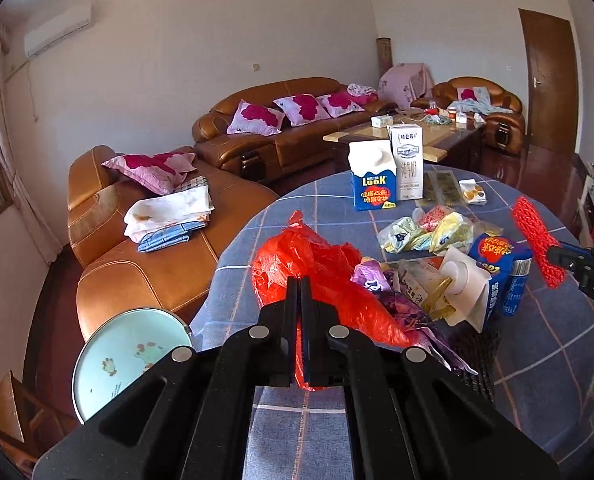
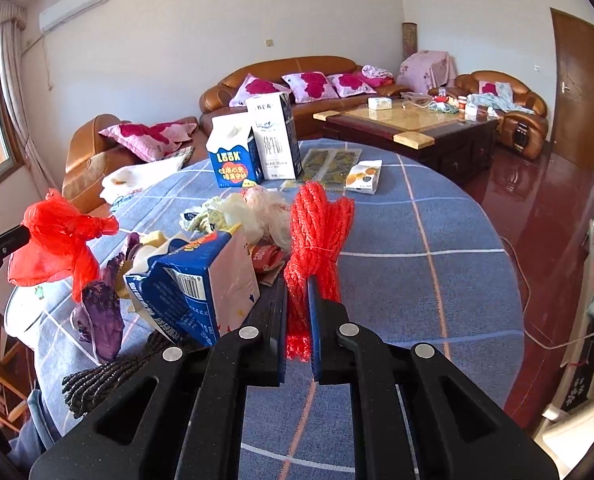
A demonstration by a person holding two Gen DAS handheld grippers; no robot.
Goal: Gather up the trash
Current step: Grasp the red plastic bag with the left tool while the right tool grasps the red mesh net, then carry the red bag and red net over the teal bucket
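The left hand-held gripper (image 1: 301,292) has its jaws pressed together on a fold of the red plastic bag (image 1: 297,264), which lies at the near left of the counter (image 1: 537,360) under and around a heap of trash; the right hand-held gripper (image 2: 301,296) pinches a bundle of red mesh netting (image 2: 317,232) that stands up between its jaws above the cloth.

The bag looks thin, light and slippery, likely to stretch or tear if the load hangs from one fold, so a gathered bunch of rim or handle is the safer hold; the netting is soft, springy and nearly weightless, and its weave gives the pads good purchase.

The tipped blue carton (image 2: 193,280) looks stiff, probably empty, best taken across its flat sides; the purple wrapper (image 2: 101,316) and the crinkled packets (image 1: 429,228) beyond are flimsy and want pinching at an edge.

Counted: two grippers; one red bag; one netting bundle; three cartons, namely the tipped one, an upright blue carton (image 1: 373,180) and a taller white carton (image 1: 407,164) touching it; one small white packet (image 2: 364,177) lying apart; the loose packets overlap too much to count.
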